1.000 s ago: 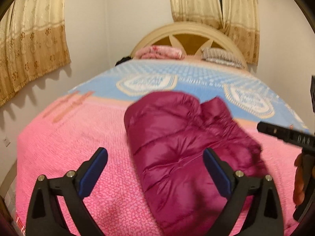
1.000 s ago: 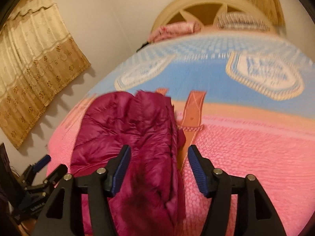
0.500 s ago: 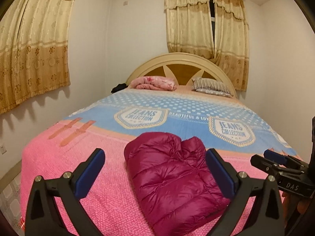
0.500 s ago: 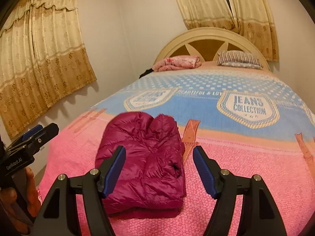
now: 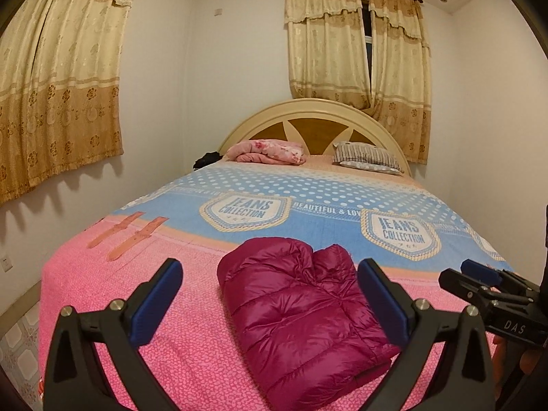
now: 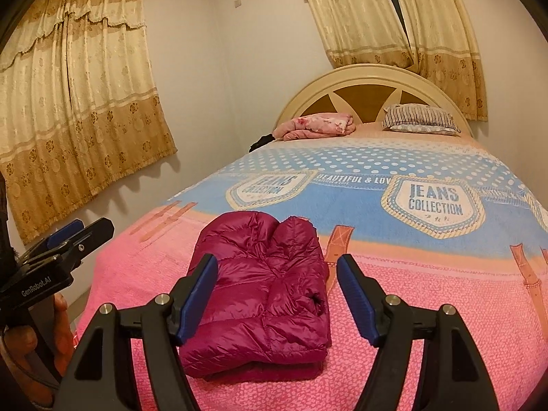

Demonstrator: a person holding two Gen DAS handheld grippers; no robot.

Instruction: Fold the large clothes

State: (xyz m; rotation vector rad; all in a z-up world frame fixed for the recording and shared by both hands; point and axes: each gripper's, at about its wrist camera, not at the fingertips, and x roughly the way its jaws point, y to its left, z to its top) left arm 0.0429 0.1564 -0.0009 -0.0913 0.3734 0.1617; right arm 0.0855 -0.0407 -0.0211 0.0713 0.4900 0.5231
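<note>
The puffy magenta jacket [image 5: 301, 311] lies folded into a thick bundle on the pink end of the bed [image 5: 102, 308], near the foot edge and a little toward the left side, well short of the blue band of the blanket. Both grippers hang in the air off the foot of the bed, clear of the cloth. The left gripper [image 5: 270, 294] stands with its jaws wide apart and nothing between the pads; the jacket only shows through the gap, lying ahead and below. The right gripper [image 6: 277, 294] is likewise empty, and its jaws have just been opening, with nothing caught in them. The bundle's long axis runs from the foot edge up toward the headboard [image 5: 315, 120], so its folded end faces the two grippers and its rounded far end points at the pillows. From here it sits between the two hands, neither plainly nearer. I'd judge the fold finished: the bundle looks squared and settled, and any coming move would only be a reach straight forward and down to tidy or lift it.
</note>
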